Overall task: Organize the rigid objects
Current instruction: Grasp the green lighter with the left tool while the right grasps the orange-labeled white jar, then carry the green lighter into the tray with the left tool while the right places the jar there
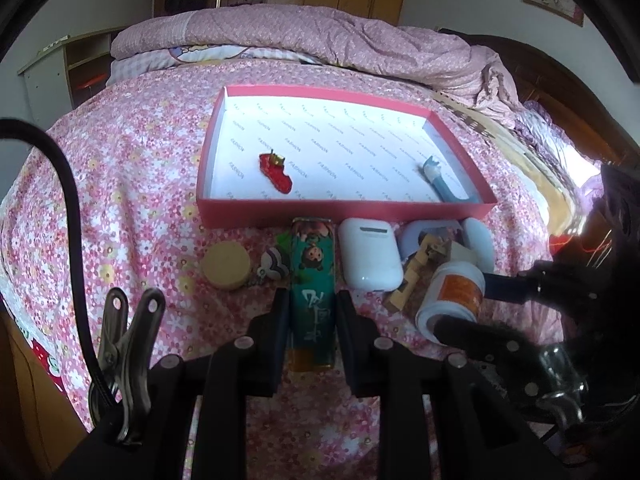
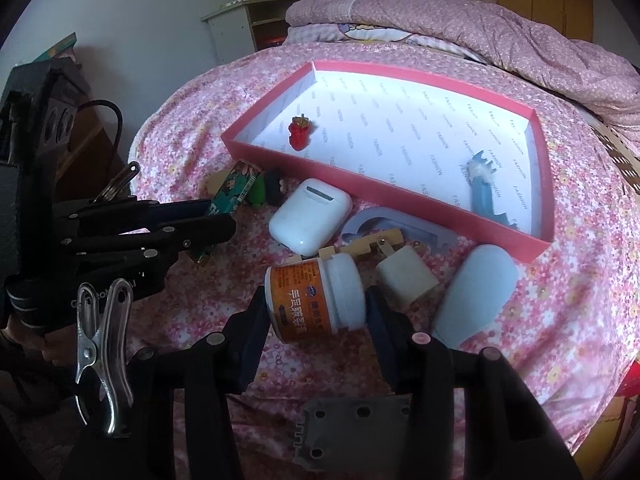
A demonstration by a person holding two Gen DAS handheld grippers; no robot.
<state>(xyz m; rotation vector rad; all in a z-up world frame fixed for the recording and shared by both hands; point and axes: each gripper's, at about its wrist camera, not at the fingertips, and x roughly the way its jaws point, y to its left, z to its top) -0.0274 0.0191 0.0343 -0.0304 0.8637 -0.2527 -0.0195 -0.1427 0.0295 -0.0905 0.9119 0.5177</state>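
A pink shallow box (image 1: 344, 210) (image 2: 400, 196) lies on the flowered bed, holding a red boot charm (image 1: 276, 172) (image 2: 299, 133) and a blue comb-like piece (image 1: 440, 184) (image 2: 482, 188). My left gripper (image 1: 312, 300) is shut on a teal printed box (image 1: 313, 280) (image 2: 234, 192) lying in front of the pink box. My right gripper (image 2: 316, 300) is shut on a white jar with an orange label (image 2: 316, 300) (image 1: 452, 296) lying on its side. Between them lie a white earbud case (image 1: 370, 256) (image 2: 310, 216) and a wooden piece (image 1: 416, 272).
A round beige lid (image 1: 227, 265) and a small keychain (image 1: 274, 266) lie left of the teal box. A pale blue case (image 2: 476, 292), a cream block (image 2: 408, 276) and a lilac ring-shaped piece (image 2: 384, 220) lie right of the jar. A folded quilt (image 1: 320, 32) lies behind.
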